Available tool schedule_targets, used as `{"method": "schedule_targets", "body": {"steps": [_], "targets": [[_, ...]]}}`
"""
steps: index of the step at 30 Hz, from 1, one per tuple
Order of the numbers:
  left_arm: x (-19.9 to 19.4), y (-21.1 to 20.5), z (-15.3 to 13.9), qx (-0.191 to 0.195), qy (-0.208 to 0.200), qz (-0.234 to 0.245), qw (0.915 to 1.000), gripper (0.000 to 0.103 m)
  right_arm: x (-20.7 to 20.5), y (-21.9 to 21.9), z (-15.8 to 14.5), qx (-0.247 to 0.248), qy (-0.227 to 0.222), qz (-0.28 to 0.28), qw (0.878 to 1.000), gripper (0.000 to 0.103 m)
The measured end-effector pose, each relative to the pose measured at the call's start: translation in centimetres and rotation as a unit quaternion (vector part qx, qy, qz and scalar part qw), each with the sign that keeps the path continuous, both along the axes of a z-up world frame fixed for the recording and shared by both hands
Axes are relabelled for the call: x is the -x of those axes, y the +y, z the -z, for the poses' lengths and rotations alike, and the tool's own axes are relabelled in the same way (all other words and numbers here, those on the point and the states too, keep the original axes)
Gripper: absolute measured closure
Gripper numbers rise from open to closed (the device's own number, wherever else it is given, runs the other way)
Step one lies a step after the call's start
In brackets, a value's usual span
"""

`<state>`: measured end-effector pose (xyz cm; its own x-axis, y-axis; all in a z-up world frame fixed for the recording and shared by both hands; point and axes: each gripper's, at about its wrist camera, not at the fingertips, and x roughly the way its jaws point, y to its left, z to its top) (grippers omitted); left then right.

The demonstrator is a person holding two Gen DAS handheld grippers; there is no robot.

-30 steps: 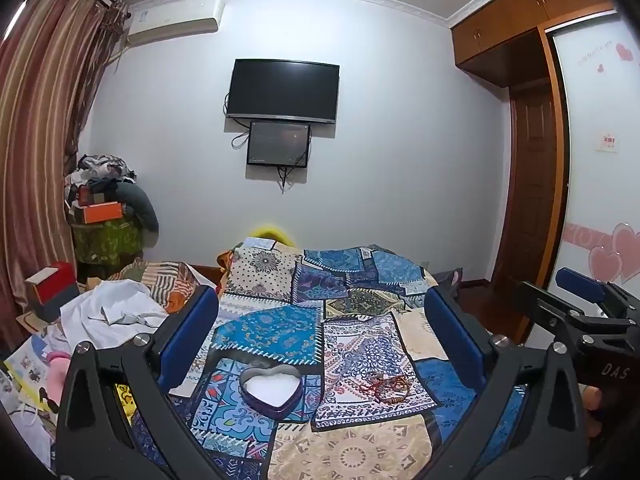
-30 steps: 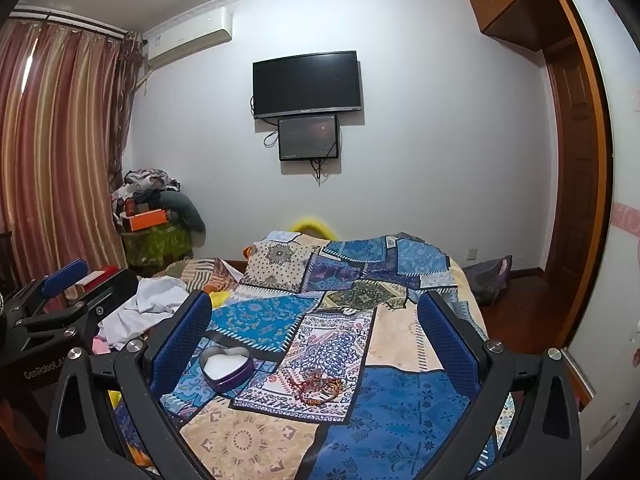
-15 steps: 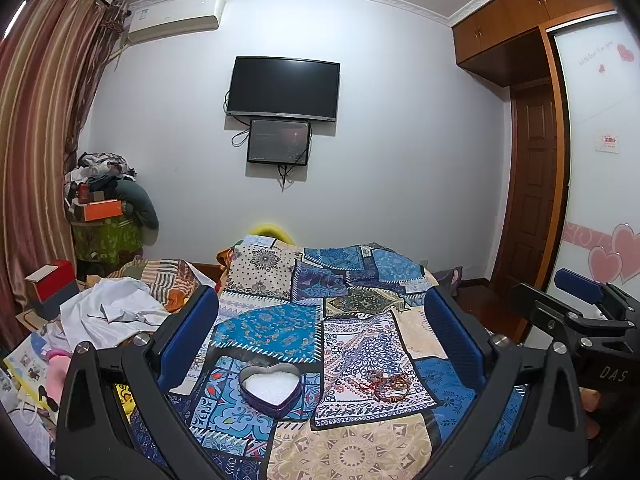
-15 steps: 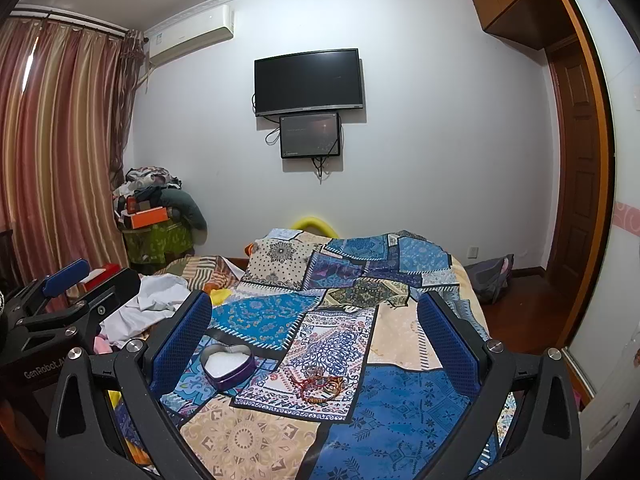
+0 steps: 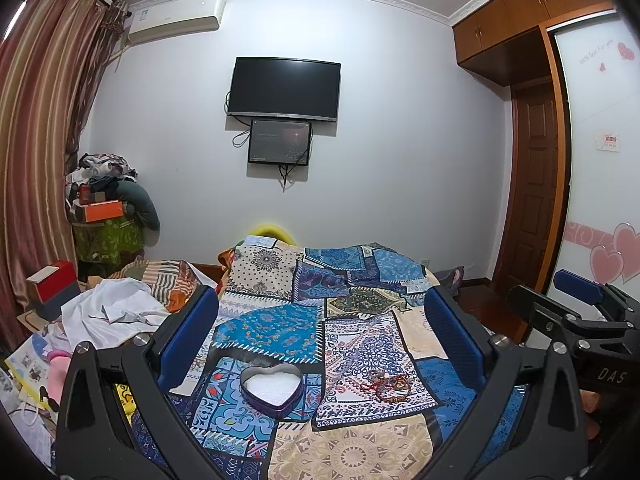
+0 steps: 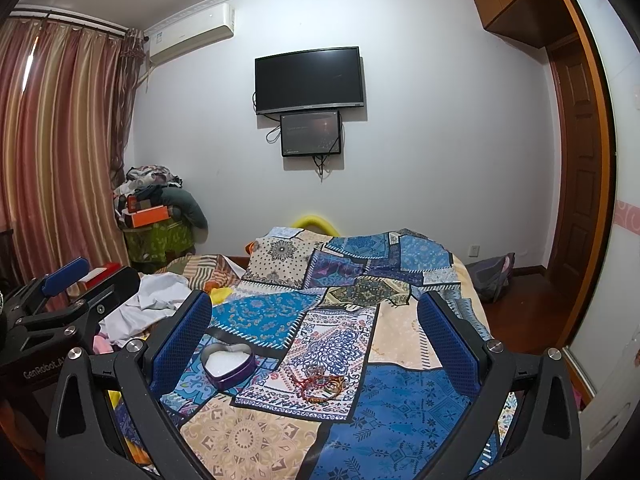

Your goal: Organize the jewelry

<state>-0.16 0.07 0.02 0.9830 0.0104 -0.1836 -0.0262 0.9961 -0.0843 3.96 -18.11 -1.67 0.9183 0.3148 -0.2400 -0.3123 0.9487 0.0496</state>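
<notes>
Jewelry lies between right tool's spread fingers, untouched.

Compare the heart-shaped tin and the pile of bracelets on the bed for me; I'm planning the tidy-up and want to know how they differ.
The heart-shaped tin is one rigid purple box with a white lining; the pile of bracelets is a loose tangle of red and brown loops. The tin stands open and holds no jewelry; the bracelets lie flat and scattered. The tin sits to the left of the bracelets. Both rest on the patchwork bedspread, untouched by either gripper.

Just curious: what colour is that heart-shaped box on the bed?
Purple, white inside; the heart-shaped box shows best in the right wrist view.
</notes>
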Motion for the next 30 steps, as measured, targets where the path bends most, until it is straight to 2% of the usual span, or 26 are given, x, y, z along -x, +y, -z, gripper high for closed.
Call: {"method": "schedule_targets", "body": {"steps": [30], "targets": [[-0.45,0.23,0.65,0.005,0.006,-0.006,0.9999,0.000,-0.04,0.30,0.27,0.001,0.002,-0.001,1.000,0.001]]}}
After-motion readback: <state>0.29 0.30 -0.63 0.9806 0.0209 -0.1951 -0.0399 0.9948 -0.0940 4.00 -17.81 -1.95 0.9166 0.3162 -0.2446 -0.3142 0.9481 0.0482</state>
